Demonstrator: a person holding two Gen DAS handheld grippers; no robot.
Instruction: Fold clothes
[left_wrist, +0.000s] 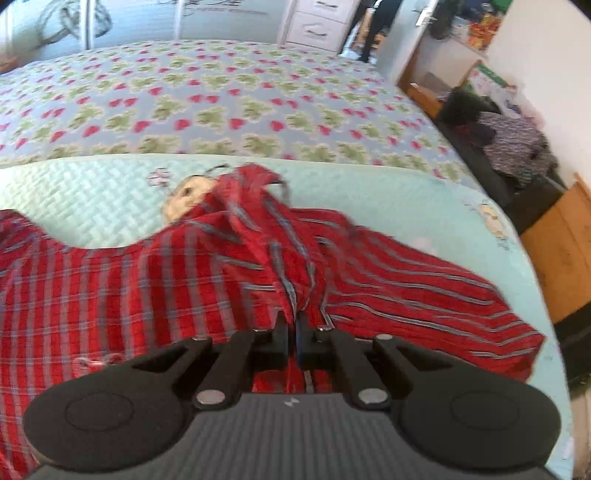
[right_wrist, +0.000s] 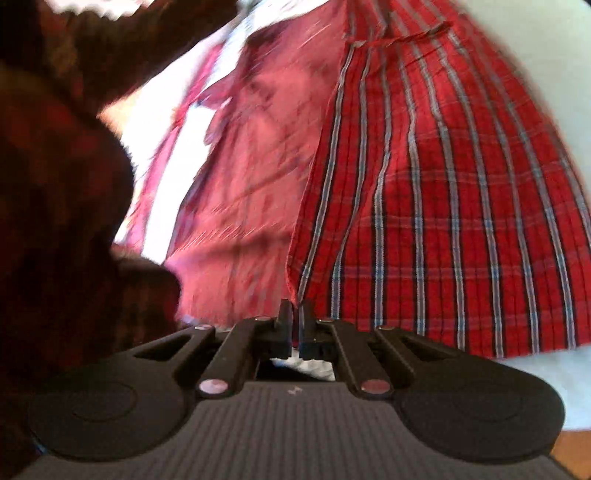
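A red plaid garment (left_wrist: 147, 288) with blue and white stripes lies crumpled across a pale green quilt (left_wrist: 92, 195) on the bed. My left gripper (left_wrist: 293, 319) is shut on a bunched ridge of this cloth, which rises into a gathered fold running away from the fingers. In the right wrist view the same garment (right_wrist: 443, 221) hangs spread out, its paler inner side at the left. My right gripper (right_wrist: 294, 310) is shut, pinching the garment's lower edge where the two sides meet.
A floral blanket (left_wrist: 221, 103) covers the far half of the bed. White drawers (left_wrist: 317, 22) stand behind it, and a person's legs (left_wrist: 376, 26) show in the doorway. A pile of clothes (left_wrist: 517, 144) and wooden furniture (left_wrist: 561, 251) are to the right. A dark blurred mass (right_wrist: 55, 184) fills the right wrist view's left.
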